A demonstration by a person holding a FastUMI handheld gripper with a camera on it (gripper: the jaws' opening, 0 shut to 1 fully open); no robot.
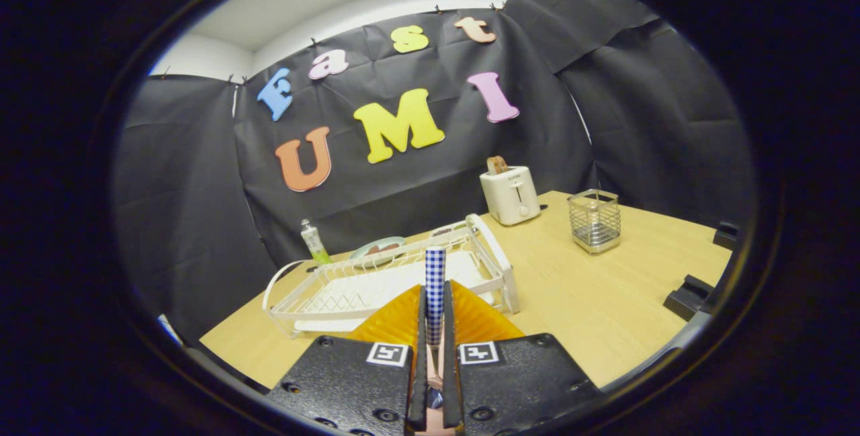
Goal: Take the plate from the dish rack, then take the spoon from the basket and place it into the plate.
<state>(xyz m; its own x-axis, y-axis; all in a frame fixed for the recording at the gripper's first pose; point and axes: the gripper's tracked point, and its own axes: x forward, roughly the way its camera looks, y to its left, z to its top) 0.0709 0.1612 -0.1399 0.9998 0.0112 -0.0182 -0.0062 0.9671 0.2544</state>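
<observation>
The gripper (435, 328) is hanging above the near edge of the table (591, 301), its two fingers drawn nearly together and pressing on the spoon (435, 281) from both sides. The spoon's blue-and-white checked handle is standing upright between them, rising past the fingertips; its bowl end is sitting low in the gap, too dark to make out well.

Taking the rack (396, 281) as the landmark: it is lying on the table just beyond the fingers, a white wire rack with a pale tray under it, and the spoon handle is standing in front of its middle. What is probably the plate (378, 246) is lying flat on the table just behind the rack's far rail, a pale disc with a dark patch on it, partly hidden by the wires; it could be a different dish. A second rim of something similar is peeking over the rack's far right corner, too hidden to tell apart.

A small bottle (314, 241) with a green base is standing behind the rack's far left corner. A white toaster (510, 193) with a slice of bread poking out is standing beyond the rack's right end, near the wall. The wire basket (594, 220) is standing well to the right of the rack, past the toaster. Two dark blocks (689, 296) are sitting at the table's right edge, far from the rack.
</observation>
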